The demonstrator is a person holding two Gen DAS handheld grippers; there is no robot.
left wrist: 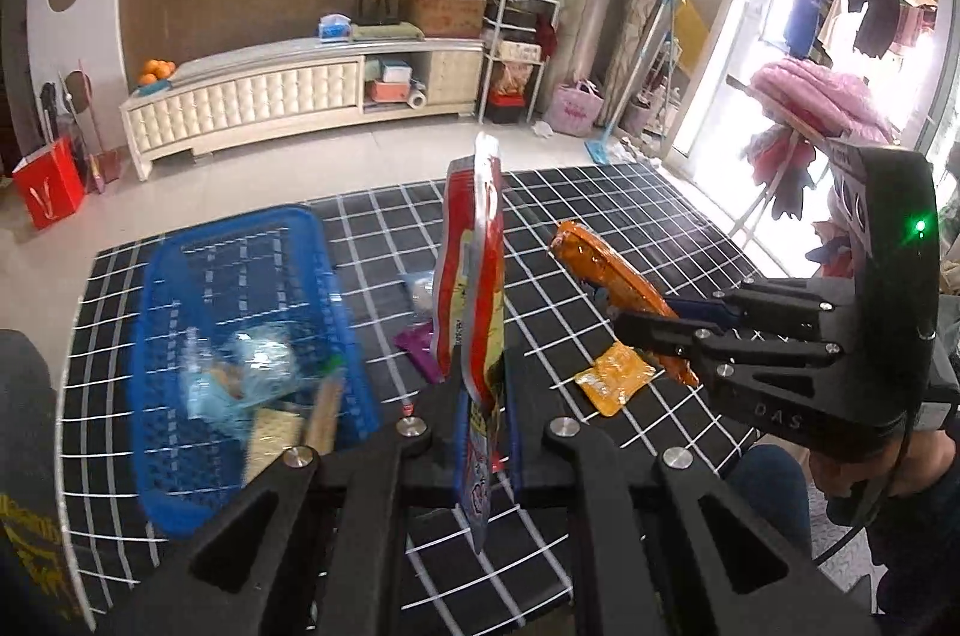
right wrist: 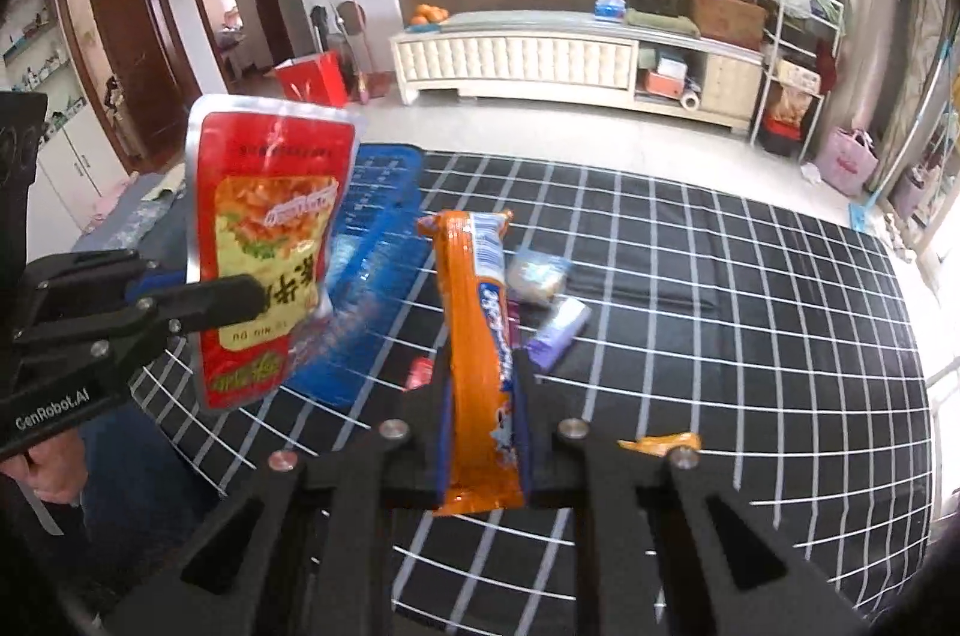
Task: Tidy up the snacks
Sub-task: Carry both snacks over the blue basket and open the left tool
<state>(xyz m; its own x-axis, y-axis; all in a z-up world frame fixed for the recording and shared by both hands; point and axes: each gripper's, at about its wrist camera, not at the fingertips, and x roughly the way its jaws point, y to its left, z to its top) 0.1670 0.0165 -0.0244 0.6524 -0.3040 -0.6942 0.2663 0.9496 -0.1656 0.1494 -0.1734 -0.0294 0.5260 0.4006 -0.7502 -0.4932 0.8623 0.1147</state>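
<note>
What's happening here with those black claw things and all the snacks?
A person is sorting snacks with a handheld gripper in each hand. The left gripper is clamped on a red foil snack pouch, held up in the air. The right gripper grips a long orange wrapped snack. A blue plastic basket on the black grid-patterned tablecloth already holds a few items. A small orange sachet and a purple packet lie loose on the cloth.

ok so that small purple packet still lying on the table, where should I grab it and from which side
Probably across its narrow middle, from straight above. The purple packet lies flat on the checked cloth, long and slim, so fingers closing across its short width fit best. A clear-wrapped snack sits close beside one end, so avoid that end.
</note>
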